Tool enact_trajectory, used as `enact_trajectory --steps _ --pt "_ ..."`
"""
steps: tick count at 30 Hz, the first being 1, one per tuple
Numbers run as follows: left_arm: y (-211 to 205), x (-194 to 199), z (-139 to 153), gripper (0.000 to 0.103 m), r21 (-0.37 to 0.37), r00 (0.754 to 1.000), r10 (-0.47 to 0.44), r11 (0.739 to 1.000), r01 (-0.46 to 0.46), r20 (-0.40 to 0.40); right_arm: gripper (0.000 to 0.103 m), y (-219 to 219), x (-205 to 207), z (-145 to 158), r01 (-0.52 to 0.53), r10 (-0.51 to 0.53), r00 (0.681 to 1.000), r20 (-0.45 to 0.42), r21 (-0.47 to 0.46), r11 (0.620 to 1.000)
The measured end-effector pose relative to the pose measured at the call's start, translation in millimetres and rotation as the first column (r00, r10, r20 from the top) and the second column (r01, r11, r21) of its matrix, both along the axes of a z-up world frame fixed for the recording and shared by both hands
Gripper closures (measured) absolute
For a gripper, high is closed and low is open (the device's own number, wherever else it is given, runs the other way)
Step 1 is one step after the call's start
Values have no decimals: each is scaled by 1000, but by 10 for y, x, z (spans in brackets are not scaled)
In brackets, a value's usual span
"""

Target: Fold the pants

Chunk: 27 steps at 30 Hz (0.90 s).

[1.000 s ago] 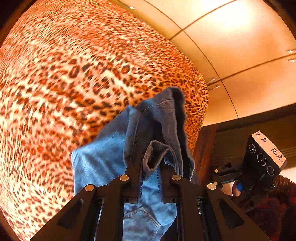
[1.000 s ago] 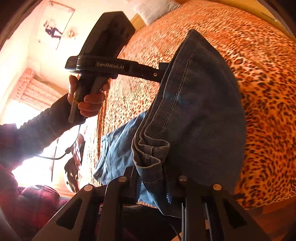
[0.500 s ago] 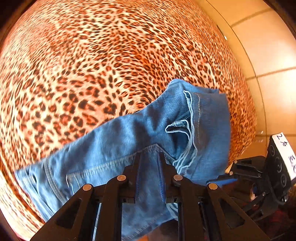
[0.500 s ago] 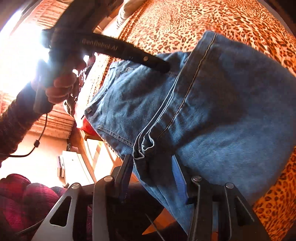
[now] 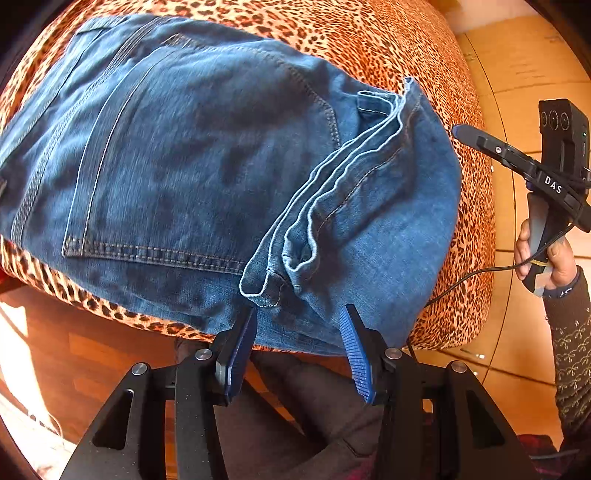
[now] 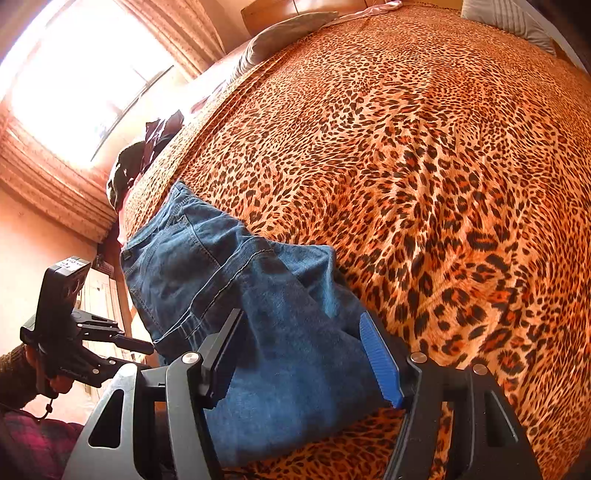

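- Denim pants (image 5: 207, 155), blue and folded over on themselves, lay at the near edge of the bed (image 6: 424, 155), on its leopard-print cover.
- In the left wrist view a back pocket faced up on the left part of the pants, and the stacked leg hems (image 5: 332, 206) lay across the upper layer, running down toward the camera.
- The left gripper (image 5: 299, 332) hung just off the near edge of the pants with its jaws spread; they had just been opening, and no cloth was pinched between the blue pads, though the hem corner sat right ahead of the gap.
- The right gripper (image 6: 299, 343) pointed down at the folded end of the pants; its jaws had also just been opening and stood apart, with denim seen between and under them but neither pad pressing on it.
- Each gripper showed in the other's view, off the bed edge, held by a hand (image 5: 543, 258) in a dark patterned sleeve.
- Grey pillows (image 6: 288, 33) lay at the far end of the bed, and a bright curtained window (image 6: 85, 85) stood to the left.
- Wooden floor (image 5: 92, 350) showed below the bed edge.
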<state>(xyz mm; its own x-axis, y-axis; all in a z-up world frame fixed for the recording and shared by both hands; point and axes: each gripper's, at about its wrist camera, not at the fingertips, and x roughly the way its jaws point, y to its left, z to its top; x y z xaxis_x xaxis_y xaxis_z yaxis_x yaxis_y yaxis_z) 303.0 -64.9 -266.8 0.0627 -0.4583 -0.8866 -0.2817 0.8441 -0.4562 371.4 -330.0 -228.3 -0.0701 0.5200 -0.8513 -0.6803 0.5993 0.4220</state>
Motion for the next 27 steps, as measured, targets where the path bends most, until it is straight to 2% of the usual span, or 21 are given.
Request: enact_trajectory --steps 3,4,5,6,8,10,13,16,17,18,19,21,23,24,26,27 --pt "43 -28 -82 49 -45 997 71 996 -72 -16 38 363 46 -126 -88 91 994 59 -45 995" --pt "30 -32 -101 49 -36 996 81 996 -82 -24 45 452 -3 -140 -130 131 991 24 -37 991" --pt "9 -37 -113 49 -27 996 84 996 -85 -29 51 556 -43 -169 -198 198 979 -39 1 980" --pt "-18 -43 -109 49 -26 996 85 996 -85 -25 59 646 -166 -115 -277 277 960 -47 6 961" --pt "-55 -79 -73 49 -30 996 84 996 -84 -5 58 804 -345 -73 -406 406 914 1 -41 913" --pt "-46 -115 -32 48 -16 995 99 995 -98 16 56 829 -354 -90 -426 427 904 -2 -62 903" --pt "29 -167 -29 48 3 991 133 991 -133 29 56 847 -184 -148 -409 406 912 -55 -76 909" --pt "152 -284 -126 49 -34 980 196 980 -195 20 56 854 -118 -177 -419 414 908 -71 -91 903" --pt "161 -287 -145 54 -37 977 211 977 -210 23 56 862 -126 -182 -425 421 905 -64 -101 899" --pt "149 -288 -154 63 -22 976 217 976 -216 33 60 878 -148 -181 -438 436 899 -43 -114 892" --pt "94 -278 -157 93 4 977 209 978 -209 38 77 901 -187 -156 -454 455 890 -24 -117 883" --pt "49 -312 -101 95 -3 971 238 971 -238 34 98 970 -247 -9 -473 472 881 -36 -43 880" --pt "11 -450 25 95 -51 958 277 960 -274 71 98 1045 -360 251 -515 518 855 -27 71 854" --pt "0 -517 95 95 -34 954 286 958 -284 89 98 1088 -413 317 -534 536 844 -5 83 841" --pt "-8 -599 80 95 46 956 284 957 -288 78 98 1187 -428 200 -541 541 841 2 37 840" --pt "-5 -632 -11 95 67 956 289 954 -292 46 95 1233 -403 42 -532 532 847 10 -27 847"
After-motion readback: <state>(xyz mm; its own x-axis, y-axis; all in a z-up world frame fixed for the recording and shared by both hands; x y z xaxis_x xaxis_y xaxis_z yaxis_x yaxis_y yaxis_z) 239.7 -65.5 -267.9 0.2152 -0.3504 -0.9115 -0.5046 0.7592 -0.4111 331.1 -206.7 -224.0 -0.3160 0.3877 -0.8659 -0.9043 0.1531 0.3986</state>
